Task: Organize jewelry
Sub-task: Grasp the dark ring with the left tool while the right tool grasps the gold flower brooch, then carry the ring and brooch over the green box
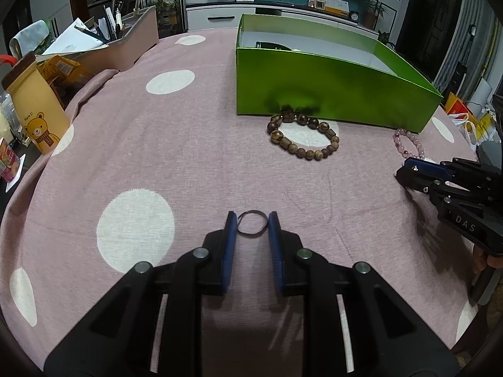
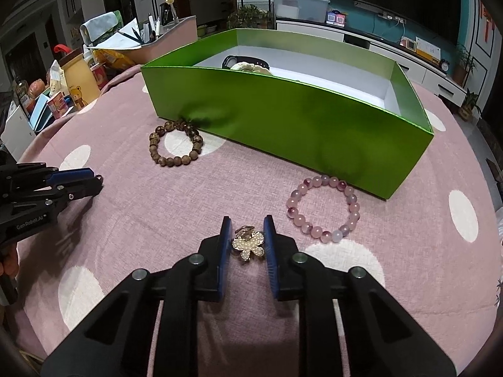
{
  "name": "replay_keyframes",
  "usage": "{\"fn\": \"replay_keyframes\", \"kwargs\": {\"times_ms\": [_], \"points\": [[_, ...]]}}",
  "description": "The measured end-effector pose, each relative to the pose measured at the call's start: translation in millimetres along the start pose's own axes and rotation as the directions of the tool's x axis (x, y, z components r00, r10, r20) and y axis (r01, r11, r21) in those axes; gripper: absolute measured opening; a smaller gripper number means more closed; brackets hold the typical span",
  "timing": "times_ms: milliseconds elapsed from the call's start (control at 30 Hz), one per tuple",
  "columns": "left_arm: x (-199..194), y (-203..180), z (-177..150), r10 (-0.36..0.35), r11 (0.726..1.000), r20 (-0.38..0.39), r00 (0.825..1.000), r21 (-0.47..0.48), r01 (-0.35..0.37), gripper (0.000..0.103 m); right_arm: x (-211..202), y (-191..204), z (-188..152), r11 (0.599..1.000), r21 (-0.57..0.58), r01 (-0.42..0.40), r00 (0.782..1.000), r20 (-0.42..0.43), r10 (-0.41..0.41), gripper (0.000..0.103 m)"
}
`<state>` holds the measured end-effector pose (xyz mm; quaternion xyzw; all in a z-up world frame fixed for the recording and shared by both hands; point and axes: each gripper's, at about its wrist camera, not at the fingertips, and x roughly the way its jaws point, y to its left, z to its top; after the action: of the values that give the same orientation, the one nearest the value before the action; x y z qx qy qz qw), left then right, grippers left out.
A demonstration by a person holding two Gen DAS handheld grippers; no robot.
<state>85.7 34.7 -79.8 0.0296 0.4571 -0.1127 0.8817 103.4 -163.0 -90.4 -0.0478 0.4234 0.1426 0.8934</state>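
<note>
Jewelry: partly boxed, 4 pcs left

Green box [image 2: 314,125] already holds a few items, incl. a dark band.

L gripper [image 1: 252,220]: fingers apart w/ thin ring [image 1: 252,223] between.

R gripper [image 2: 248,229]: fingers apart around pearl flower clip [image 2: 248,245].

Brown bracelet [image 2: 177,143] & pink bracelet [image 2: 325,209] lie on cloth beside box.

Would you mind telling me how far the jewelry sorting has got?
Done: a dark band and a pale piece lie in the green box. In hand: nothing; open left tongs straddle a thin ring, right tongs a pearl flower clip. Left: both, plus brown bracelet and pink bracelet.
</note>
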Motion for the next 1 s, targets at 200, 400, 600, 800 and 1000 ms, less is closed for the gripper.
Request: {"fn": "replay_keyframes", "kwargs": {"times_ms": [200,400,600,800,1000], "points": [[-3.0,-2.4,1.7,-0.019,1.000,0.003,1.000,-0.013,0.019,0.020,-6.7,-1.9,-2.2,0.998,0.044,-0.038,0.999,0.012,0.037,0.020],[-11.9,-6.2,6.6,-0.042,0.999,0.022,0.999,-0.019,0.042,0.020,-24.9,-5.7,-4.3,0.996,0.070,-0.057,0.998,0.046,0.054,0.020],[-22.8,-13.4,11.2,-0.055,0.998,0.042,0.998,-0.016,0.056,0.020,-42.2,-10.5,-7.3,0.995,0.082,-0.065,0.995,0.075,0.058,0.020],[-33.4,-22.3,17.9,-0.060,0.998,0.062,0.996,-0.003,0.061,0.020,-56.6,-12.6,-8.4,0.993,0.089,-0.072,0.993,0.105,0.063,0.020],[-40.6,-32.0,27.7,-0.070,0.997,0.080,0.994,0.014,0.069,0.020,-68.9,-16.0,-6.6,0.993,0.090,-0.072,0.990,0.131,0.060,0.020]]}}
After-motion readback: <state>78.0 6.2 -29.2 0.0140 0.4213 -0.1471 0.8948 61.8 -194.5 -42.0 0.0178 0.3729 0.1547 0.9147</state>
